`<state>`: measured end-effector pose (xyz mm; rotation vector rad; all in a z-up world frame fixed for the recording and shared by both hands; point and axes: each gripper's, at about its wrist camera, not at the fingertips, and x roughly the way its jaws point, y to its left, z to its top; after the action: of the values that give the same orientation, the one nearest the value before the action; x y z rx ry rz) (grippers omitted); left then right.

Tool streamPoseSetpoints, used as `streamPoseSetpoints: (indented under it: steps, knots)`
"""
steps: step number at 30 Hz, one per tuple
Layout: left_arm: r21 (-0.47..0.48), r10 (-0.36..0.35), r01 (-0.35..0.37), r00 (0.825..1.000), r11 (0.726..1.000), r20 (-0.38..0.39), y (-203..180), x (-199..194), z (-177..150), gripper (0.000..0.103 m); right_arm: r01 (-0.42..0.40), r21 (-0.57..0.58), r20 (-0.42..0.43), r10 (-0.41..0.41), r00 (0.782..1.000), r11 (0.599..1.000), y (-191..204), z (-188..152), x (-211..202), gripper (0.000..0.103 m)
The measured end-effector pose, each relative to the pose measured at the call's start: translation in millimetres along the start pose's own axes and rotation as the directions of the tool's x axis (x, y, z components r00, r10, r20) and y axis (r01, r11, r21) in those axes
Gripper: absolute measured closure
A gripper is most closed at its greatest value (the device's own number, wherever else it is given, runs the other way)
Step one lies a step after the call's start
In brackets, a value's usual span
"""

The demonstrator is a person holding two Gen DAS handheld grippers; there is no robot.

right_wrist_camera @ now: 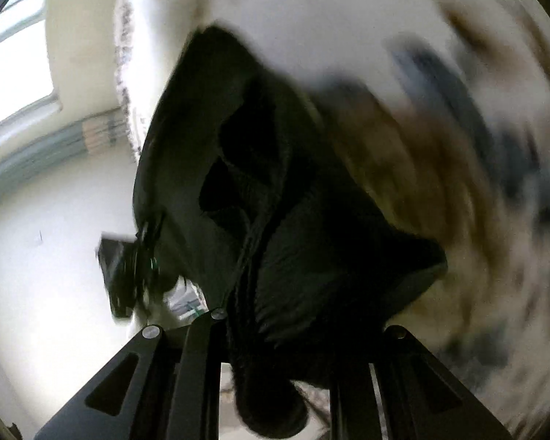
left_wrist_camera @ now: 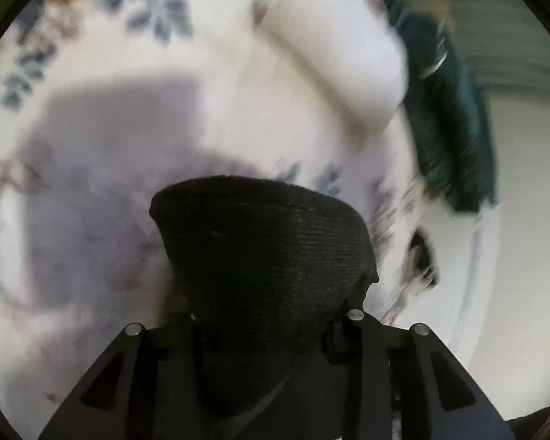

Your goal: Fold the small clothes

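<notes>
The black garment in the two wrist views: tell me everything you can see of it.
The black garment is a small piece of dark knit-looking cloth, finely ribbed in the left wrist view. It is lifted off the flower-patterned bedspread, bunched and creased, with a thicker seam or hem running down toward the right gripper. Both grippers are closed on it: the left gripper holds one rounded edge, the right holds a hanging fold. Motion blur hides what type of garment it is.

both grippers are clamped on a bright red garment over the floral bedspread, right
Not quite: the garment is black, not red. Both wrist views show dark knit cloth bunched between the fingers of the left gripper and the right gripper, over the floral bedspread.
</notes>
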<state>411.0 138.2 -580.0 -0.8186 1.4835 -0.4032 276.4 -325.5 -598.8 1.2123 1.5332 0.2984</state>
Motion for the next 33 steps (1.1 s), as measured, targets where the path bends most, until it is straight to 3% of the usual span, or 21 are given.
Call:
streamPoseSetpoints:
  steps: [2, 6, 8, 11, 13, 16, 18, 21, 23, 25, 26, 27, 28, 31, 33]
  knots:
    - [0.001, 0.039, -0.039, 0.999, 0.999, 0.015, 6.5, 9.9, -0.3, 0.064, 0.039, 0.048, 0.019, -0.040, 0.999, 0.998, -22.6, -12.2, 2.8, 0.086]
    - [-0.047, 0.005, -0.001, 0.997, 0.999, 0.083, 9.1, -0.5, -3.8, 0.047, 0.086, 0.108, 0.030, -0.090, 0.996, 0.990, -51.1, 2.2, -3.5, 0.077]
    - [-0.061, 0.022, -0.015, 0.991, 0.998, 0.128, 6.2, -15.4, -12.3, 0.047, 0.150, 0.095, -0.017, -0.149, 0.989, 0.984, -52.0, 8.9, -7.3, 0.052]
    - [-0.070, 0.092, -0.076, 0.962, 0.995, 0.257, -2.5, -59.6, -46.0, 0.046, 0.188, 0.052, -0.057, -0.185, 0.981, 0.981, -53.2, 1.4, -25.2, 0.044]
    - [-0.070, 0.229, -0.218, 0.916, 0.973, 0.329, -8.6, -84.9, -79.2, 0.046, 0.206, 0.042, -0.069, -0.203, 0.977, 0.978, -65.1, -7.2, -47.0, 0.040]
    - [-0.144, 0.394, -0.366, 0.857, 0.919, 0.332, 9.5, -96.3, -130.5, 0.043, 0.258, 0.041, -0.053, -0.256, 0.965, 0.965, -74.4, -10.1, -83.3, 0.040]
    - [-0.182, 0.458, -0.423, 0.845, 0.888, 0.275, 31.0, -85.1, -160.4, 0.043, 0.293, 0.024, -0.007, -0.293, 0.956, 0.956, -71.7, -6.4, -100.1, 0.040]
    - [-0.199, 0.559, -0.527, 0.813, 0.826, 0.165, 67.4, -49.3, -200.1, 0.043, 0.319, -0.018, 0.081, -0.317, 0.945, 0.947, -60.5, 14.9, -119.1, 0.040]
    - [-0.211, 0.575, -0.544, 0.808, 0.812, 0.130, 83.9, -29.9, -213.7, 0.043, 0.350, -0.078, 0.145, -0.337, 0.930, 0.933, -34.7, 45.2, -111.4, 0.040]
    - [-0.220, 0.576, -0.540, 0.803, 0.812, 0.154, 90.8, -21.6, -217.2, 0.038, 0.380, -0.146, 0.186, -0.352, 0.917, 0.913, -8.0, 72.6, -98.4, 0.040]
    - [-0.229, 0.561, -0.521, 0.810, 0.822, 0.171, 92.6, -20.1, -216.0, 0.024, 0.397, -0.188, 0.196, -0.362, 0.911, 0.898, 0.3, 90.8, -87.3, 0.040]
    - [-0.242, 0.522, -0.476, 0.833, 0.846, 0.185, 96.5, -16.0, -212.8, 0.000, 0.397, -0.203, 0.198, -0.360, 0.912, 0.895, 5.8, 101.9, -82.8, 0.040]
    - [-0.245, 0.473, -0.425, 0.858, 0.872, 0.197, 99.7, -10.2, -208.0, 0.000, 0.396, -0.226, 0.186, -0.360, 0.914, 0.890, 12.7, 112.3, -72.7, 0.040]
    - [-0.295, 0.542, -0.485, 0.827, 0.823, 0.152, 100.3, 2.1, -196.3, 0.000, 0.370, -0.276, 0.137, -0.345, 0.929, 0.887, 25.7, 137.2, -41.8, 0.041]
    - [-0.306, 0.581, -0.527, 0.805, 0.793, 0.120, 96.3, 10.1, -189.8, 0.000, 0.356, -0.305, 0.158, -0.322, 0.934, 0.883, 39.6, 139.4, -28.9, 0.079]
